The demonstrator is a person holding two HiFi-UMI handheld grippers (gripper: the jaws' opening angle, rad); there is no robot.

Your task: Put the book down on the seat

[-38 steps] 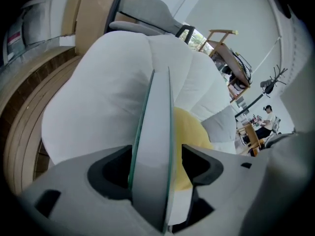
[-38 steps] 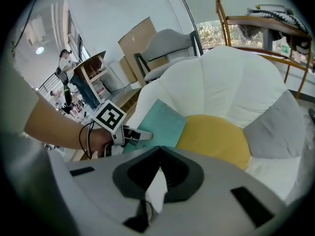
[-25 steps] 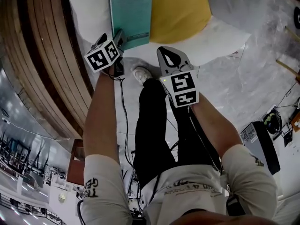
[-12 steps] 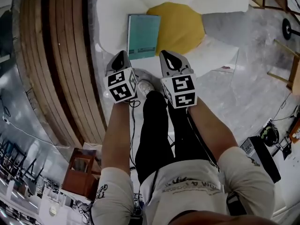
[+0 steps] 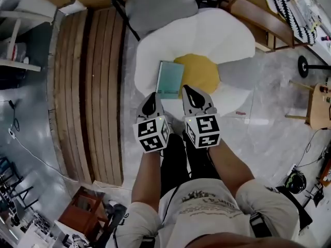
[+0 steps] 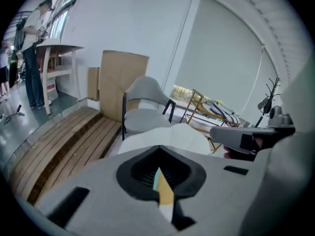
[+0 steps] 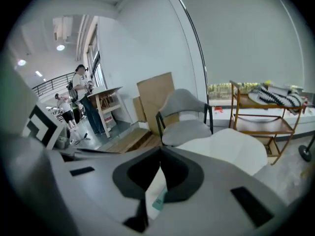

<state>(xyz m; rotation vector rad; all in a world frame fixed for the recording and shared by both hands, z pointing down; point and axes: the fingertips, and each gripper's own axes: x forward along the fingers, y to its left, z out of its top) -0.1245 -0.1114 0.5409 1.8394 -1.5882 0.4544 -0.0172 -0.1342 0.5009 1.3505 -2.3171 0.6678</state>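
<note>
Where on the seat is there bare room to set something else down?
The white back petal behind the yellow centre and the right petal are bare. The teal book fills the left side beside the centre.

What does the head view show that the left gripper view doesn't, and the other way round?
Only the head view shows the teal book lying whole on the white seat, and the legs of the person who holds the tools. Only the left gripper view shows another person standing by a table at far left, and a coat stand at right. Both show the white seat, the grey chair behind it and the wooden slats beside it.
</note>
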